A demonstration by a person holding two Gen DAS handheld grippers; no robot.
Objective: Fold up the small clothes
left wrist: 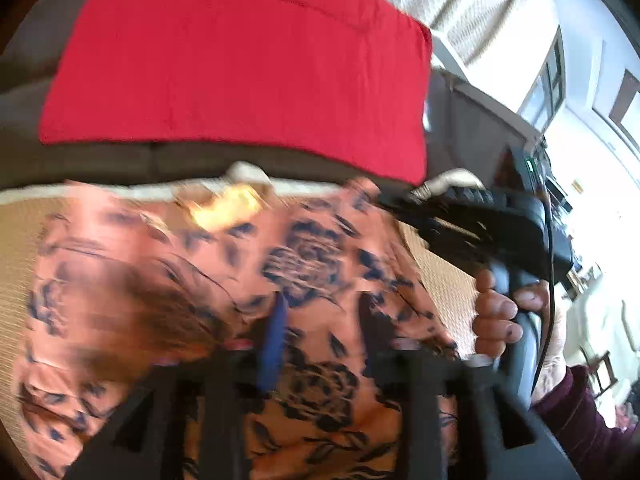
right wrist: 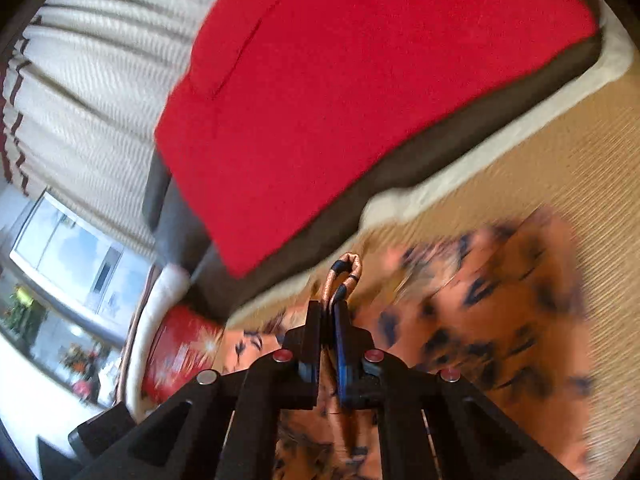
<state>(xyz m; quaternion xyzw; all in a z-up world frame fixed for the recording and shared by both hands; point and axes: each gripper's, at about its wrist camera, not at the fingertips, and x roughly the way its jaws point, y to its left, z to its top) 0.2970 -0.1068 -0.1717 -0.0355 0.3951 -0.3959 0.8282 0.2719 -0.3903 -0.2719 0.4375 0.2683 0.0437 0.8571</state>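
A: Black fingers of the left gripper [left wrist: 320, 344] nearest the lens, blurred, standing apart over the orange floral garment [left wrist: 224, 280]. Blue pad on one finger. Cloth beneath and between them, not pinched.

B: Noted. Right gripper [right wrist: 329, 320]?

A: Pressed together on a thin fold of the same garment [right wrist: 492, 312]; small loop of orange cloth poking out past the tips. Seen also from the left wrist view, at the cloth's far right edge [left wrist: 404, 204], gripped by a hand [left wrist: 500, 316] with a dark red sleeve [left wrist: 580, 412] behind.

B: Garment's place?

A: Spread across a tan woven mat [right wrist: 560, 152] with a pale border; dark rose print, heavily motion-smeared. Right corner lifted slightly in the closed jaws, rest lying on the mat.

B: Beyond the mat?

A: Red cloth [left wrist: 240, 64] draped flat over a grey cushion [left wrist: 120, 160], just past the mat's pale edge, apart from the garment. Cream ribbed curtain [right wrist: 88, 80] behind. Window [right wrist: 64, 248] bright at the left of the right wrist view. Red glossy object [right wrist: 180, 348] near the mat's corner, too blurred to name.
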